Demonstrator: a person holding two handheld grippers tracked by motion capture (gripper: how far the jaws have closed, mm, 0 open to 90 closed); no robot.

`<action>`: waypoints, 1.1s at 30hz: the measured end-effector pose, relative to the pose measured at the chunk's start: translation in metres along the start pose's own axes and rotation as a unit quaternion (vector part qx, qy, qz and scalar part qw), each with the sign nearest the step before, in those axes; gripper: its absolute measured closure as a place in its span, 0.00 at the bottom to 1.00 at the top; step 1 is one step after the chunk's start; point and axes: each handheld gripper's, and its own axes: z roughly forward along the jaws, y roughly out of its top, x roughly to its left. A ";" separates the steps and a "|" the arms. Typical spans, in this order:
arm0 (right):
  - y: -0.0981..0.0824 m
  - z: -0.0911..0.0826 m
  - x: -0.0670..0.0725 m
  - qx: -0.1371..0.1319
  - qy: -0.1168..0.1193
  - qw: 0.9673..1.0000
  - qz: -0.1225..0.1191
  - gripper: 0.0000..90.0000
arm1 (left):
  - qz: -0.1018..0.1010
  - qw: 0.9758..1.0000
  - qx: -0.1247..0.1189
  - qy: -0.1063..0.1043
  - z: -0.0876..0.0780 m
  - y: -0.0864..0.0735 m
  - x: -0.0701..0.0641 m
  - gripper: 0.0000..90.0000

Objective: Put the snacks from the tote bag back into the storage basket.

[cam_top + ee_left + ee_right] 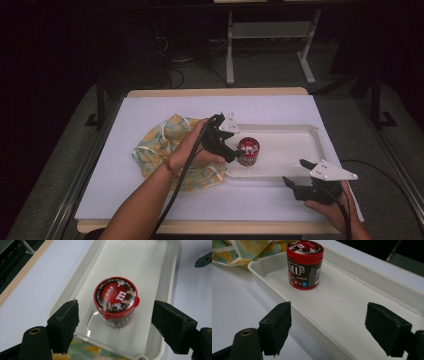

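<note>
A red-lidded candy tub (pixel 248 151) (pixel 115 303) (pixel 304 263) stands upright at the left end of a long white tray (pixel 292 170) (pixel 160 290) (pixel 352 305). My left gripper (pixel 231 150) (pixel 116 327) hovers just left of the tub, open, with the tub ahead of its jaws and untouched. My right gripper (pixel 296 174) (pixel 328 331) is open near the tray's front edge, well to the right of the tub, with nothing between its jaws. A yellow and teal patterned cloth bag (pixel 162 145) (pixel 244 250) (pixel 85 352) lies on the table left of the tray, under my left hand.
A white sheet (pixel 150 107) covers the table top, whose wooden edge (pixel 215 92) shows at the back. Beyond the table are a dark floor, cables and a metal stand (pixel 270 45). Most of the tray's length to the right of the tub is bare.
</note>
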 end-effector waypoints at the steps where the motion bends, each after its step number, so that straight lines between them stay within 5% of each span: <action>1: 0.000 0.000 0.000 0.000 0.000 1.000 0.000 0.23 | -0.001 1.000 0.001 0.001 -0.001 -0.001 0.000 0.24; 5: 0.001 0.001 0.000 0.000 0.000 1.000 -0.001 0.23 | 0.003 1.000 -0.001 -0.007 -0.008 -0.006 0.002 0.25; 33: 0.000 0.003 0.001 0.004 0.002 1.000 -0.002 0.23 | 0.001 1.000 -0.012 0.023 -0.044 -0.040 0.004 0.21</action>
